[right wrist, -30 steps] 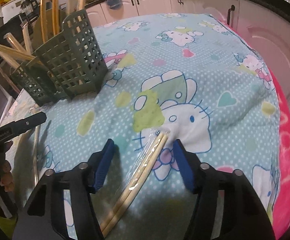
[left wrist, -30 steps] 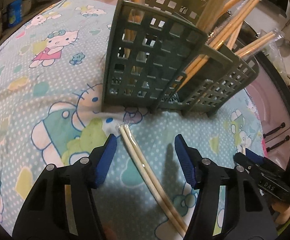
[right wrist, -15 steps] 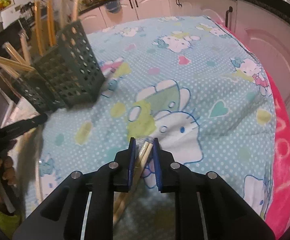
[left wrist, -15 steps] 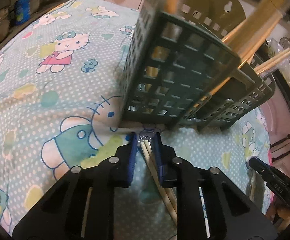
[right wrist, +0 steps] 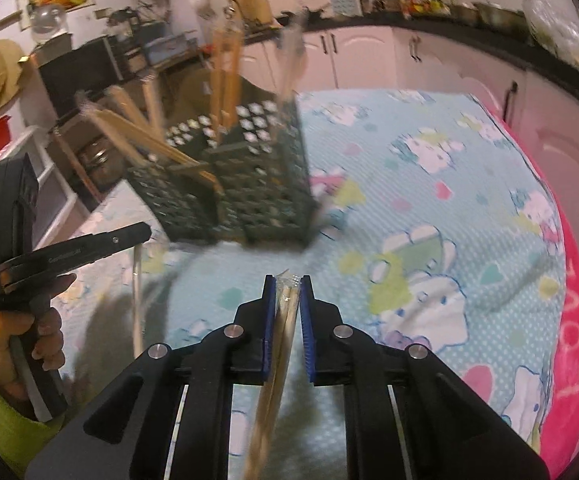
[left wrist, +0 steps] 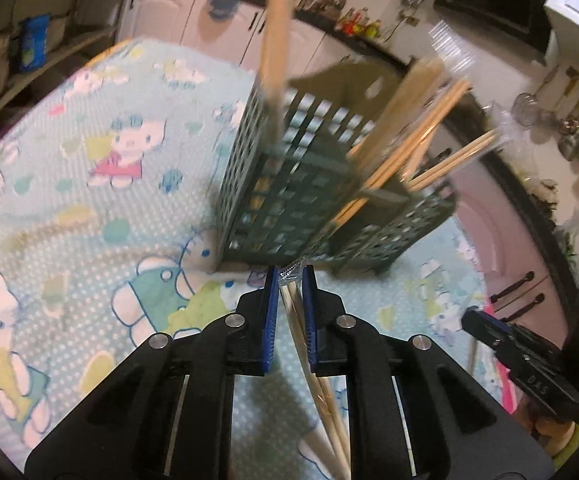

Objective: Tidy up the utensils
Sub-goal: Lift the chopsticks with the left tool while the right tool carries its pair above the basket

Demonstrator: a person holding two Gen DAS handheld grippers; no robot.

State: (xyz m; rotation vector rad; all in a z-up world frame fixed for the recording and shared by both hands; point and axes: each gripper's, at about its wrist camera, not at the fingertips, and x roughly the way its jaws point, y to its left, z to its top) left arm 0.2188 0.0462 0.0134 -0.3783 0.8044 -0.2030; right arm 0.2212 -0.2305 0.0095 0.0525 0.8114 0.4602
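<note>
A dark green slotted utensil holder (left wrist: 289,192) stands on the Hello Kitty cloth (left wrist: 89,200) and holds several wrapped chopstick pairs. My left gripper (left wrist: 290,280) is shut on a plastic-wrapped chopstick pair (left wrist: 309,368), lifted just in front of the holder's base. My right gripper (right wrist: 288,288) is shut on another wrapped chopstick pair (right wrist: 277,356), raised above the cloth and facing the holder (right wrist: 229,188). The left gripper also shows in the right wrist view (right wrist: 141,236) with its chopsticks hanging below it.
White kitchen cabinets (right wrist: 353,56) and a dark counter with clutter line the back. A pink cover (right wrist: 577,320) edges the cloth on the right. The right gripper's body shows at the right of the left wrist view (left wrist: 525,364).
Both grippers closed on their chopstick pairs and lifted them off the cloth. Both views have risen and moved closer to the holder.
</note>
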